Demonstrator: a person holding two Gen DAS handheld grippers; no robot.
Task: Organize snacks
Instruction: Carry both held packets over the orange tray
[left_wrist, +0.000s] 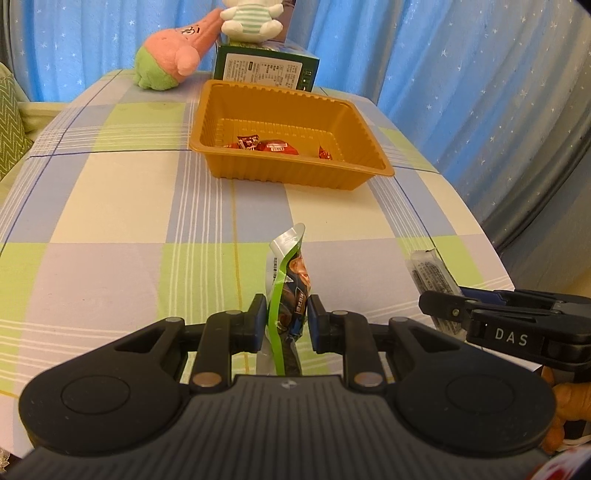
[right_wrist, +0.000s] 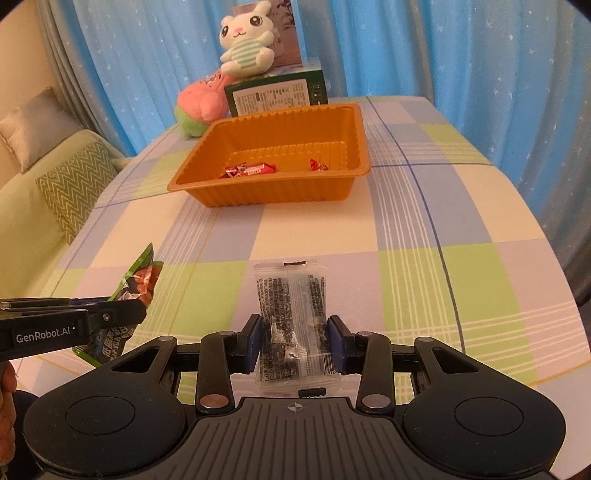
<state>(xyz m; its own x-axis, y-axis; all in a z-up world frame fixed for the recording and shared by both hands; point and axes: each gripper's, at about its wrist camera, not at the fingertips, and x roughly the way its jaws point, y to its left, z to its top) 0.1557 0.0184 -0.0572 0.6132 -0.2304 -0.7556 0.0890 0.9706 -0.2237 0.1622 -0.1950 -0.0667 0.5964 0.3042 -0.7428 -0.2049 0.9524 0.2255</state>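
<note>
The left claw (left_wrist: 287, 320) is closed tight on a green snack packet (left_wrist: 287, 291), held edge-on and upright between the blue pads, its crimped top poking up past the fingertips. In the right wrist view the same packet (right_wrist: 137, 284) sticks out of the left claw (right_wrist: 138, 308) at the left edge, off the desk surface.

The right claw (right_wrist: 294, 341) is part-closed on a clear snack sachet (right_wrist: 290, 321) w/ black print, pads pressing both long sides; the sachet stands flat-on to the camera, dark contents bunched low inside. In the left wrist view that sachet (left_wrist: 432, 275) shows beside the right claw (left_wrist: 439, 308) near the desk's right edge.

Both claws sit above the near part of the desk (left_wrist: 122, 206), which is covered w/ a checked cloth in green, blue and cream.

Toward the far end sits an orange plastic tray (right_wrist: 207, 173), ribbed walls, w/ a few red-wrapped candies (right_wrist: 251, 170) on its floor at the near side; one more red candy (right_wrist: 317, 165) lies apart, toward the tray's right.

Behind the tray, at the far edge: a green box (right_wrist: 275, 95), a white bunny plush (right_wrist: 245, 40) sitting on it, and a pink-and-green plush (right_wrist: 199, 105) just left of the box. Blue star-print curtains (right_wrist: 443, 48) hang behind.
</note>
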